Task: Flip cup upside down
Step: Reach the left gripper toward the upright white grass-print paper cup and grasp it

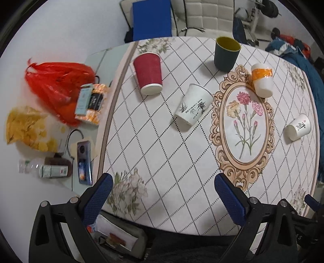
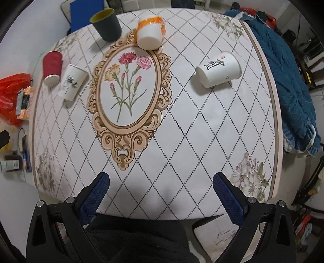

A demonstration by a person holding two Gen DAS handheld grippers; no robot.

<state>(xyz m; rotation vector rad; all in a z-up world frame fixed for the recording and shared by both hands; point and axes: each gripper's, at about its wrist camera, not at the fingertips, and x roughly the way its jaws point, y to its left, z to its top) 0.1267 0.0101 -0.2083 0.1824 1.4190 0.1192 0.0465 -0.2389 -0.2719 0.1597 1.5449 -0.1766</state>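
Note:
Several cups stand on the round patterned table [image 1: 162, 153]. The dark green cup [image 1: 226, 53] with a yellow inside stands upright at the far side, mouth open upward. The red paper cup [image 1: 148, 73], the white bamboo-print cup [image 1: 193, 105], the orange-banded white cup [image 1: 262, 79] and the white calligraphy cup [image 1: 298, 126] all show their bases to the camera. My left gripper [image 1: 163, 178] hovers open over the near table edge with nothing between its fingers. My right gripper [image 2: 161, 176] is open too, near the edge, well short of the calligraphy cup [image 2: 218, 68] and the green cup [image 2: 106, 25].
Left of the table a lower surface holds a red plastic bag [image 1: 56, 85], a yellow bag [image 1: 26, 129], small boxes [image 1: 91, 103], a phone [image 1: 84, 161] and a bottle [image 1: 50, 171]. A blue blanket [image 2: 287, 87] drapes off the table's right edge. A white chair [image 1: 202, 16] stands beyond.

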